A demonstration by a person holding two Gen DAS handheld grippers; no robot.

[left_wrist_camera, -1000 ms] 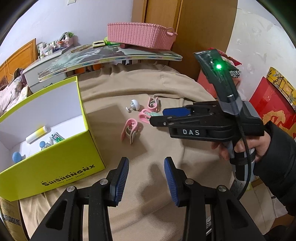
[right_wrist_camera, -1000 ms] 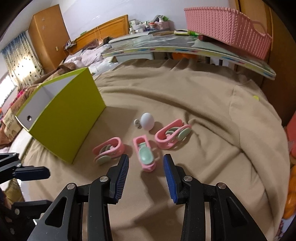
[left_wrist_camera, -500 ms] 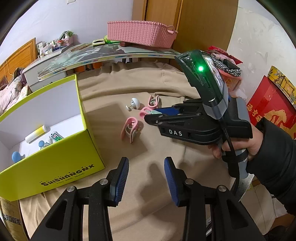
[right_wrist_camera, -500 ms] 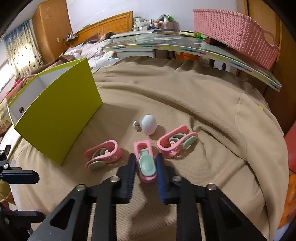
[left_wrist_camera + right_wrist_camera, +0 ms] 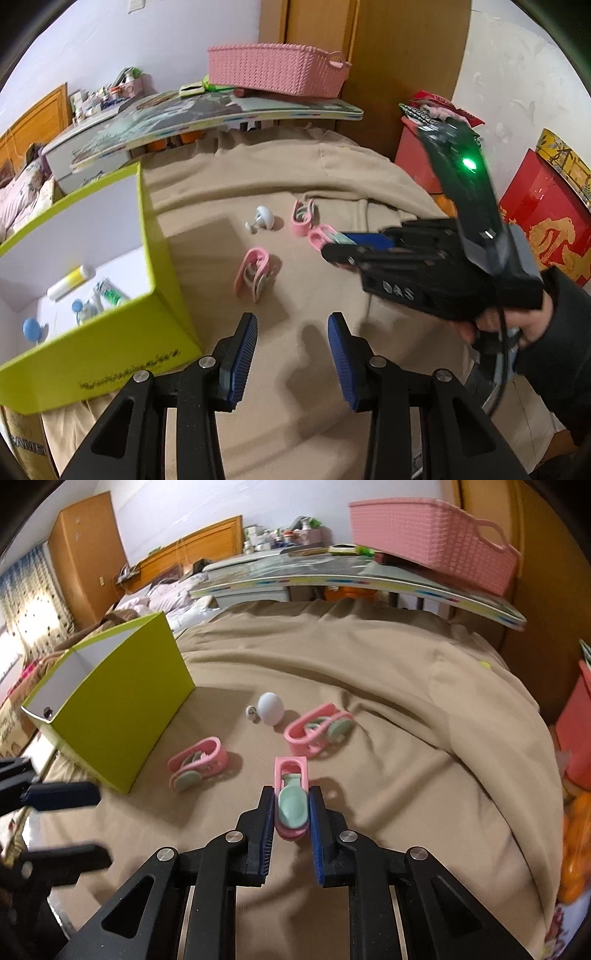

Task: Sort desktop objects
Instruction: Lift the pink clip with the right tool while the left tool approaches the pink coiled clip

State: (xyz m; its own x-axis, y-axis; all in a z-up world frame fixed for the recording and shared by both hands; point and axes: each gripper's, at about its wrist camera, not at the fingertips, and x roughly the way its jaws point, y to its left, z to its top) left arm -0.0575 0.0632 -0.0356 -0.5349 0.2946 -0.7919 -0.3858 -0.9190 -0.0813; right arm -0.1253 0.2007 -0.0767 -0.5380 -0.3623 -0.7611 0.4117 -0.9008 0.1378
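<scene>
My right gripper (image 5: 292,805) is shut on a pink and green clip (image 5: 291,794), held just above the tan cloth; the left wrist view shows that clip (image 5: 323,236) poking out of the right gripper (image 5: 343,245). Two more pink clips (image 5: 197,762) (image 5: 317,729) and a white knob (image 5: 270,709) lie on the cloth ahead. The lime-green box (image 5: 110,701) stands open to the left. My left gripper (image 5: 291,354) is open over bare cloth near the box (image 5: 110,325), with nothing between its fingers.
Inside the box lie a yellow-capped tube (image 5: 70,282) and small blue items (image 5: 31,328). A pink woven basket (image 5: 277,70) rests on a board (image 5: 221,114) at the back. Red boxes (image 5: 535,221) stand at the right. A person's hand (image 5: 517,328) holds the right gripper.
The right gripper closed on the middle pink clip and has lifted it slightly off the cloth. The left gripper stayed open and nearly still.
</scene>
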